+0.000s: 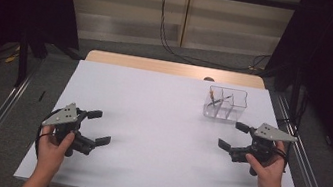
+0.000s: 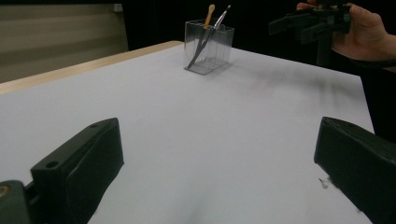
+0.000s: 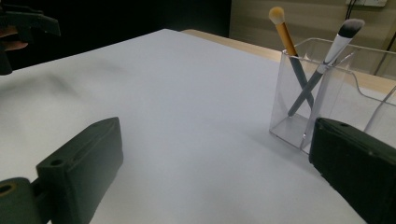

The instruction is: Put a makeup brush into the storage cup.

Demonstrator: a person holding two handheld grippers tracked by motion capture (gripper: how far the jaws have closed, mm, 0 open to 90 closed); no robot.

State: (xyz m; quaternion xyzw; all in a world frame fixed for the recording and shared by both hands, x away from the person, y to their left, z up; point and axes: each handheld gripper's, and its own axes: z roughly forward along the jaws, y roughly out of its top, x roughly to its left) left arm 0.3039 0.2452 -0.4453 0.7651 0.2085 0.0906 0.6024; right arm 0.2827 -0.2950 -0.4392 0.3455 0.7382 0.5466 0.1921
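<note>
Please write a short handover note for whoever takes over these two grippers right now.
Left gripper: open, holding nothing, low over the table's near left.
Right gripper: open, holding nothing, just in front of the clear organizer.
Two makeup brushes stand crossed in one organizer compartment; the other compartments look bare.
Done: both brushes are in the organizer.
Left: nothing lies loose on the table.

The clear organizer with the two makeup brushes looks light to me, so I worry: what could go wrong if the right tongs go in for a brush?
1. The clear organizer stands loose on the table near the right tongs; a nudge could probably slide or tip it.
2. The two brushes lean crossed in one compartment, so pulling one may drag the other out.
</note>
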